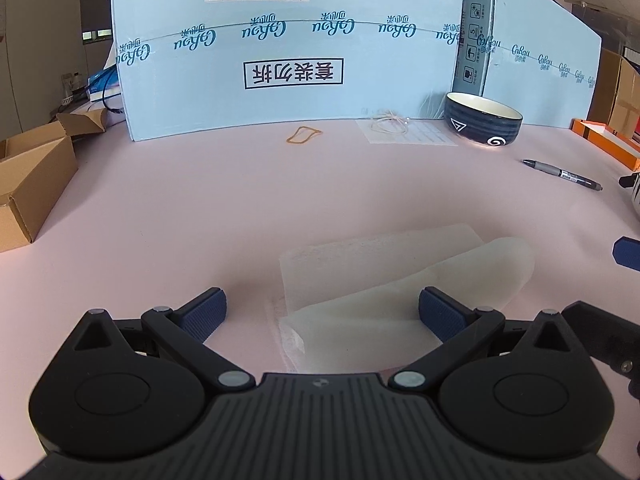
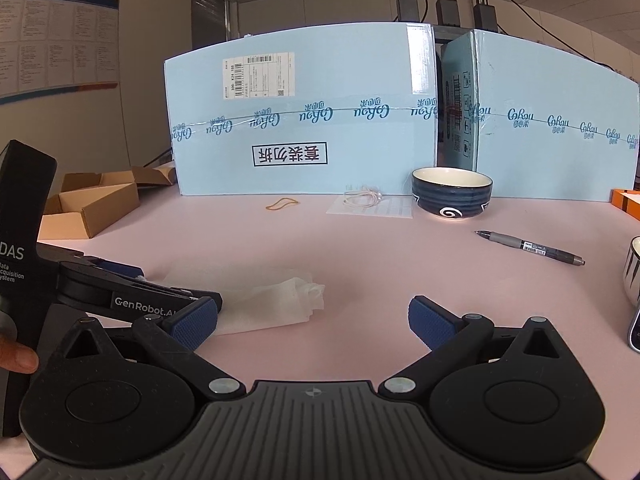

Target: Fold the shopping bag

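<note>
Meanwhile, both hand-held grippers, left (image 1: pixel 322 313) and right (image 2: pixel 313 320), wide apart, empty; folded shopping bag (image 1: pixel 384 276) lengthwise left-to-right.

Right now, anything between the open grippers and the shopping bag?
Nothing visible. The shopping bag lies just ahead of the left gripper, with only bare pink table around it. For the right gripper, it lies ahead-left, unobstructed.

Shopping bag (image 1: pixel 384 280) flat on worktop (image 1: pixel 200 208), ahead between left fingers (image 1: pixel 204 312); left of right fingers (image 2: pixel 432 322). Bowl (image 1: pixel 482 120), pen (image 1: pixel 560 174) beyond, rightward.
</note>
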Action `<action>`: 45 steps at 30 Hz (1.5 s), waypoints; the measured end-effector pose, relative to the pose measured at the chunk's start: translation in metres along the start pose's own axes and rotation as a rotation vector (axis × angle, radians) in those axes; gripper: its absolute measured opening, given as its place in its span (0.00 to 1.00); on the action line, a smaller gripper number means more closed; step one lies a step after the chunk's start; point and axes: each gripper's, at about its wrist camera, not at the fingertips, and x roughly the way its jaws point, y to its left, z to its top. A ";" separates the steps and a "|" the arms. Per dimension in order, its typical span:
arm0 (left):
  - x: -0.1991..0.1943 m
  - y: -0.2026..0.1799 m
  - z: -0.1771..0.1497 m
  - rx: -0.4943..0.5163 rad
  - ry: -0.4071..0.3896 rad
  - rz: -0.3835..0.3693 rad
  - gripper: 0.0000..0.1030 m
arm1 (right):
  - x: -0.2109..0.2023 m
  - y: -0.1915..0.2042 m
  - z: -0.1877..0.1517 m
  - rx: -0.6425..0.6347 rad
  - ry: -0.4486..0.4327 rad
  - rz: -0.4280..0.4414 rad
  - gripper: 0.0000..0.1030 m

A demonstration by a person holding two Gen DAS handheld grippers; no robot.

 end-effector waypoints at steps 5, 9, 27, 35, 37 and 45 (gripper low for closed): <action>-0.001 0.004 -0.001 -0.017 0.003 -0.011 1.00 | 0.000 0.003 -0.002 -0.002 -0.014 -0.009 1.00; -0.009 0.008 0.000 -0.042 -0.041 -0.015 1.00 | -0.002 0.004 -0.003 0.006 -0.017 -0.010 1.00; -0.025 0.008 0.026 -0.017 -0.134 -0.167 0.96 | 0.004 -0.005 -0.009 0.077 0.021 -0.005 1.00; -0.034 -0.003 0.047 0.060 -0.195 -0.137 0.98 | 0.001 -0.008 -0.011 0.111 0.006 -0.030 1.00; -0.022 -0.006 0.035 0.072 -0.142 -0.172 0.98 | 0.001 -0.009 -0.011 0.120 0.008 -0.032 1.00; -0.019 -0.007 0.022 0.108 -0.095 -0.182 0.97 | 0.000 -0.007 -0.010 0.117 0.009 -0.063 1.00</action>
